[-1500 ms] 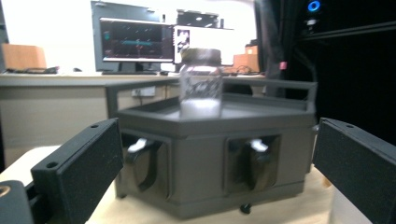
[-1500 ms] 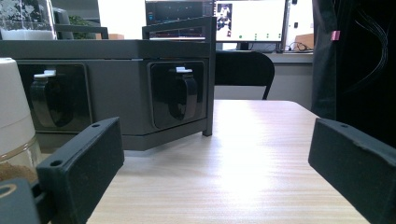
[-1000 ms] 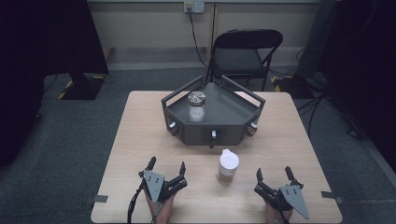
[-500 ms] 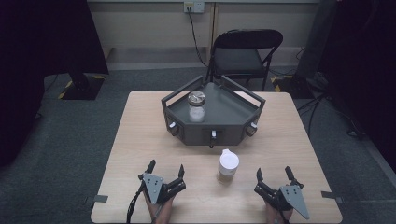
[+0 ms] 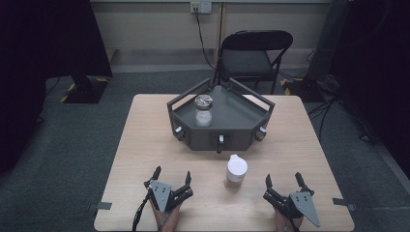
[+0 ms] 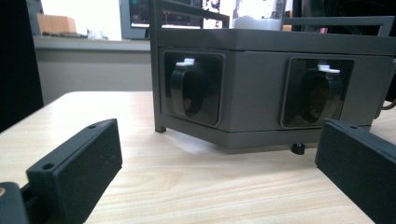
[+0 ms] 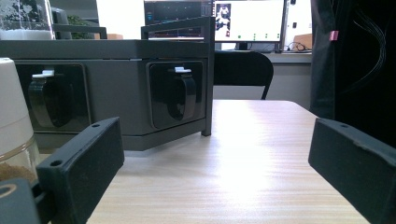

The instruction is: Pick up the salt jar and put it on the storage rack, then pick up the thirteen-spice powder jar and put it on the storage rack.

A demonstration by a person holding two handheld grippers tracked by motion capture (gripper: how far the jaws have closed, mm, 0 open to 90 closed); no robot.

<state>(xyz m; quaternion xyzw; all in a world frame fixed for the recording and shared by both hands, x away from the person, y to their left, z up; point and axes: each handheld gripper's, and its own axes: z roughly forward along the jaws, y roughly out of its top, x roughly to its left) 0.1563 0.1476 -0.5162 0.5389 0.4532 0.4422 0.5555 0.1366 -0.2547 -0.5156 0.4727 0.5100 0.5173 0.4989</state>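
A dark grey six-sided tray with knobs on its front faces stands at the table's middle back. Inside it, at the left, sits a glass jar with a metal lid. A white-capped jar with brownish contents stands on the table in front of the tray. My left gripper rests open near the front edge, left of that jar, facing the tray. My right gripper is open at the front right, with the white-capped jar to its left and the tray ahead.
The wooden table has bare surface on both sides of the tray. A black folding chair stands behind the far edge. Cables and dark stands line the carpet at the back and right.
The left gripper has shifted slightly on the table near the front edge. The right gripper and the jars have not moved.
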